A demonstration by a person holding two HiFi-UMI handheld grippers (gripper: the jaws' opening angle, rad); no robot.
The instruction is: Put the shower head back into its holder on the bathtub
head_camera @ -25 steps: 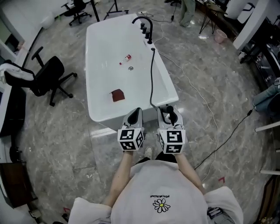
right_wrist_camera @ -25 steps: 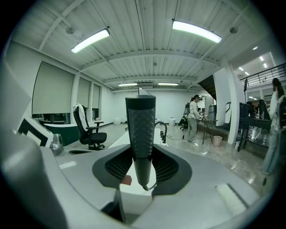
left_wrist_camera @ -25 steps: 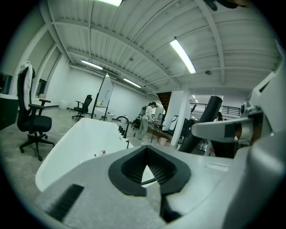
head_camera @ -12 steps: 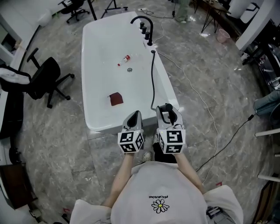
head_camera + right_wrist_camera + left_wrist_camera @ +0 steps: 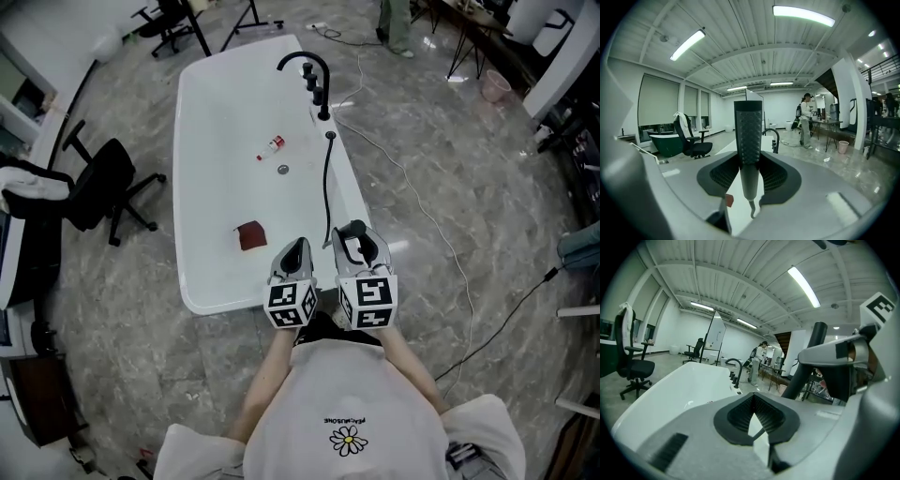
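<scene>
The white bathtub (image 5: 202, 281) lies lengthwise ahead of me, with a black faucet set (image 5: 311, 73) on its far right rim. A black hose (image 5: 327, 183) runs from that rim along the tub's right side to the black shower head (image 5: 361, 246). My right gripper (image 5: 359, 236) is shut on the shower head at the tub's near right corner. In the right gripper view the handle (image 5: 748, 136) stands upright between the pads of my right gripper (image 5: 749, 171). My left gripper (image 5: 292, 248) is shut and empty just left of it, over the near rim. The left gripper's (image 5: 753, 399) jaws meet with nothing between them.
Inside the tub lie a red cloth (image 5: 250, 235), a small bottle (image 5: 271, 146) and the drain (image 5: 282, 170). A black office chair (image 5: 101, 178) stands left of the tub. Cables (image 5: 427, 211) trail over the marble floor on the right. A person (image 5: 398, 21) stands far behind.
Both grippers have moved forward together, from short of the tub to over its near rim. The shower head stayed in the right gripper and the hose came along.
</scene>
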